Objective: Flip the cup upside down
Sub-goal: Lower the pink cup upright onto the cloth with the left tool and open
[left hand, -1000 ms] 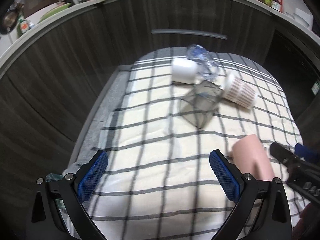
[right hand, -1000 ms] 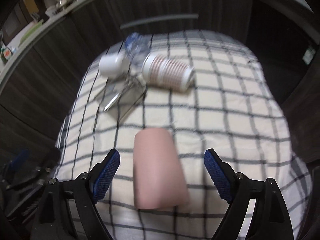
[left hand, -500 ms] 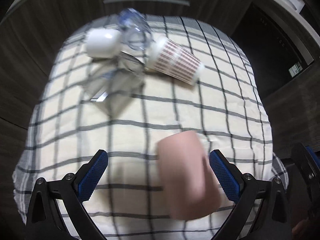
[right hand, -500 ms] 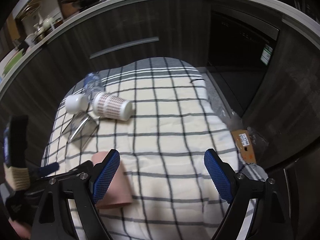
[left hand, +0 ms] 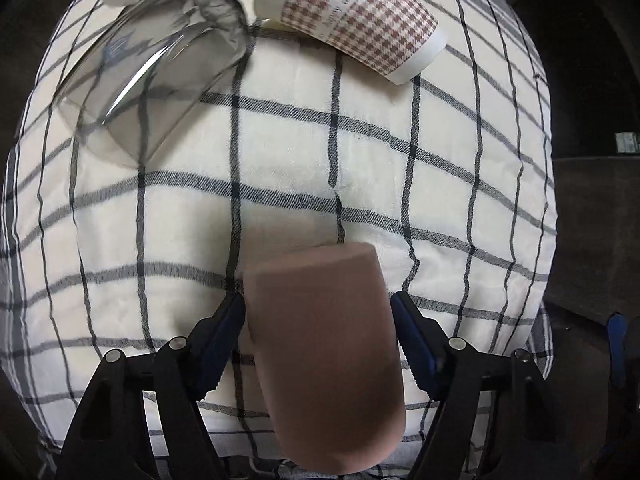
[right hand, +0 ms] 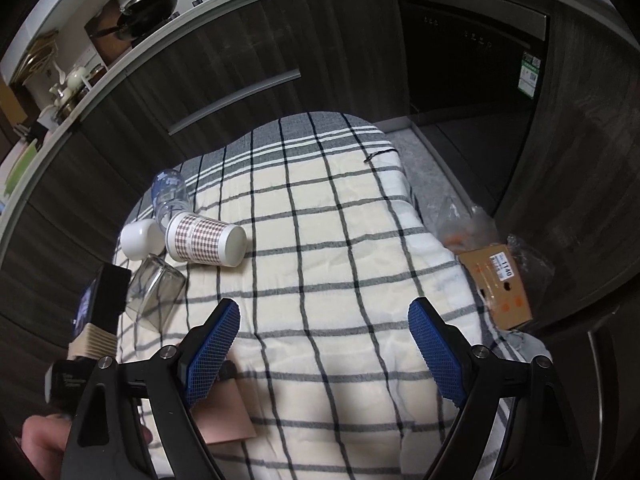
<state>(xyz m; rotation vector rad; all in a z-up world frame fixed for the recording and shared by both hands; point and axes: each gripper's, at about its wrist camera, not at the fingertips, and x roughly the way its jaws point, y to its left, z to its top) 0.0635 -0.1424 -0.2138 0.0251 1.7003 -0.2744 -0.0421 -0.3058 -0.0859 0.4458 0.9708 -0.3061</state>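
A pink cup [left hand: 324,344] lies on its side on the checked cloth [left hand: 288,160], its closed base pointing away from me. My left gripper [left hand: 318,340] is shut on it, one blue pad on each side of its body. In the right wrist view part of the pink cup [right hand: 224,412] shows at the lower left, behind my own left finger. My right gripper [right hand: 324,356] is open and empty above the cloth [right hand: 340,280], to the right of the cup.
A clear glass [left hand: 148,76], a checked paper cup [left hand: 356,28] and a white cup [right hand: 140,240] lie on their sides at the far left of the cloth, with a plastic bottle [right hand: 170,196]. A cardboard box [right hand: 496,284] lies on the floor right. Dark cabinets stand behind.
My left gripper has moved in over the pink cup and closed on it. My right gripper has drawn back and up to the right, still open.
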